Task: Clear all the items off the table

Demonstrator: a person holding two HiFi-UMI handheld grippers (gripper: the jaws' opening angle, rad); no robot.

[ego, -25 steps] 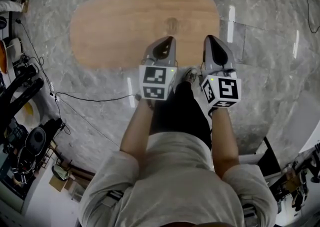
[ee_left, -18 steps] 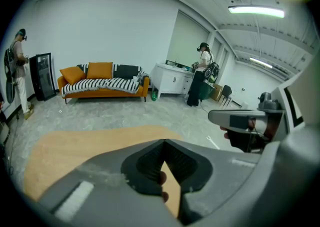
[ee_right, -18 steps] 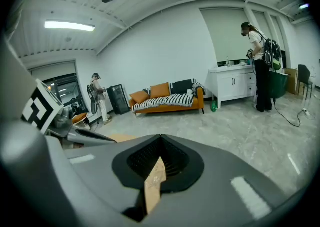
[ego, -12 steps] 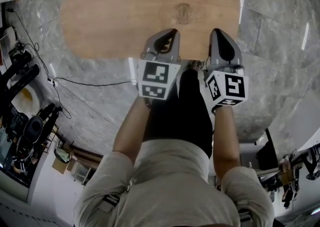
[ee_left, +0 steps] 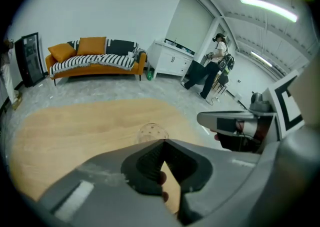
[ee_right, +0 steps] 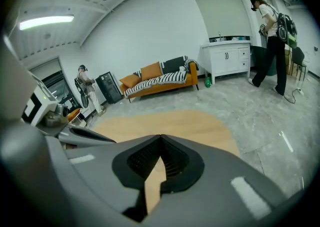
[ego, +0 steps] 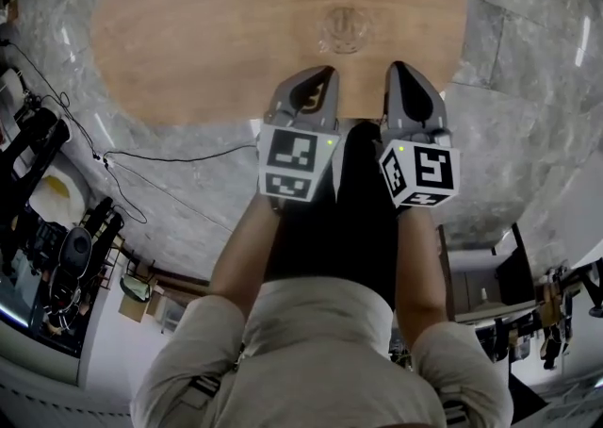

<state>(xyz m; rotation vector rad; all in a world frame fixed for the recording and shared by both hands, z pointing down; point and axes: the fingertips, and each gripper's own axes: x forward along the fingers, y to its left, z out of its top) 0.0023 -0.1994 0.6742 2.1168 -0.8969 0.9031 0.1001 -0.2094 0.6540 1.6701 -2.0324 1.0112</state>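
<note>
A pale wooden oval table [ego: 207,30] fills the top of the head view. One small round clear dish [ego: 344,28] lies on it, right of the middle; it also shows just beyond the jaw tips as the clear dish [ee_left: 152,132]. My left gripper [ego: 316,77] and right gripper [ego: 400,73] hover side by side over the table's near edge, short of the dish. Both are shut with the tips touching and nothing between them. The left gripper [ee_left: 164,141] and right gripper [ee_right: 160,136] point across the table [ee_right: 170,121].
A black cable [ego: 160,157] runs over the marble floor left of the table, with camera gear [ego: 57,256] beyond it. An orange sofa [ee_left: 95,58], a white cabinet [ee_left: 172,58] and a person with a backpack [ee_left: 212,66] are farther off in the room.
The table has come nearer and larger in the head view, and both grippers now reach slightly farther over its near edge. Both stay shut.
</note>
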